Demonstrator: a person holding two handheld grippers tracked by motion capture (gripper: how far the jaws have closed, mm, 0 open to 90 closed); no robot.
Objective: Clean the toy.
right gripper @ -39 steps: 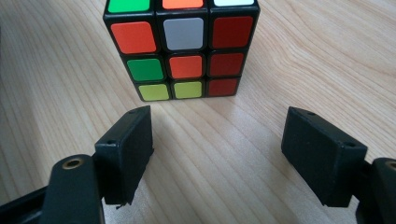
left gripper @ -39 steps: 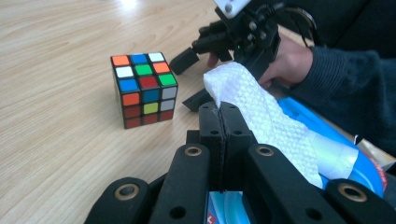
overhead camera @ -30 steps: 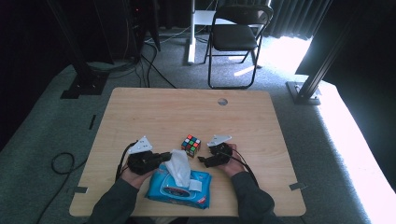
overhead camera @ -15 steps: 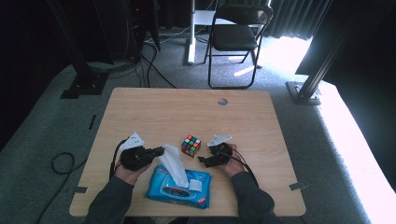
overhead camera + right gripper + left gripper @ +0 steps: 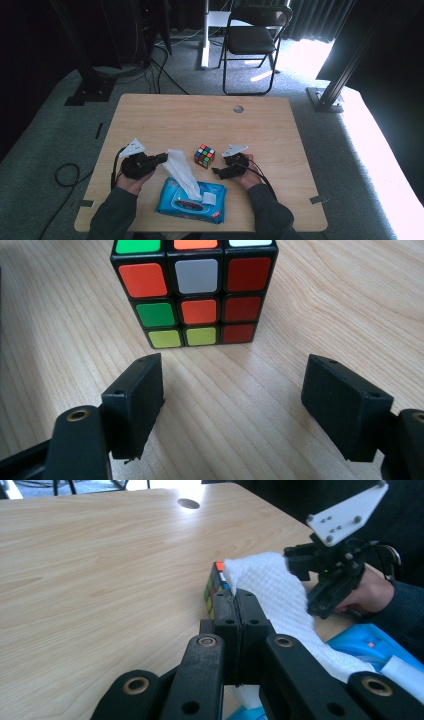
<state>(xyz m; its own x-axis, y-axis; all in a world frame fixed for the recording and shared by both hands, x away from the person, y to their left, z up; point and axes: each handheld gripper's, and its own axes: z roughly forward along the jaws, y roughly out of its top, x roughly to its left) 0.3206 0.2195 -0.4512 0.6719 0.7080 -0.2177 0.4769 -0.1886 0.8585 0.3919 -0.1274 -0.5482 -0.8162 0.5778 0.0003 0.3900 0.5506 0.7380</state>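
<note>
White wipe (image 5: 180, 170) is sticking up out of the blue pack (image 5: 192, 202) near the front edge of the table (image 5: 200, 120)

Left hand-held gripper (image 5: 162, 158) is pinching the wipe with its jaws pressed together, and right hand-held gripper (image 5: 218, 173) is waiting with jaws spread wide, pointing at the colour cube (image 5: 204, 155) just beside it

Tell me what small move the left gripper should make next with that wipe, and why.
Probably keep drawing the wipe up and away from the blue pack. The left gripper is shut on the sheet, but its lower end seems to sit in the pack's opening. The right gripper waits open by the cube.
</note>
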